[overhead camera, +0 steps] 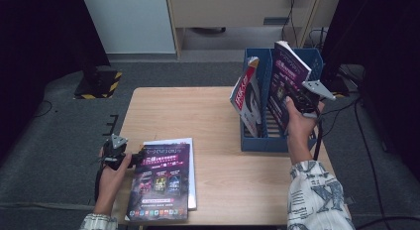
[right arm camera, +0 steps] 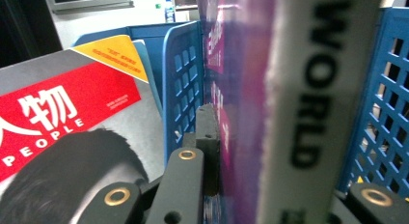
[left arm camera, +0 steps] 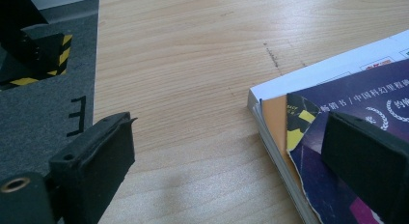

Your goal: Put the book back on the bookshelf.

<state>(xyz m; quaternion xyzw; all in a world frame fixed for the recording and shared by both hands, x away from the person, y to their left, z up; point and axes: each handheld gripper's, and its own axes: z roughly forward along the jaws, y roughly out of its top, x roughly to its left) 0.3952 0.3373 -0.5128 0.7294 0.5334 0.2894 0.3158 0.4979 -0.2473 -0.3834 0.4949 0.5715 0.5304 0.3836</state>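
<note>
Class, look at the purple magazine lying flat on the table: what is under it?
Under the purple magazine lies a white-covered one, its top and right edges sticking out. Its cover is mostly hidden, and whether anything lies lower cannot be seen.

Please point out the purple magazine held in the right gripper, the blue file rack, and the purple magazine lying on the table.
held purple magazine (overhead camera: 288, 66), high view, on its front cover.
blue file rack (overhead camera: 265, 141), high view, on its front wall.
flat purple magazine (overhead camera: 161, 183), high view, on the middle of its cover.

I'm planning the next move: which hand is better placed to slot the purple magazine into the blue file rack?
Right. The right gripper is shut on the purple magazine, upright over the blue file rack. The left gripper sits open by the magazine stack.
</note>
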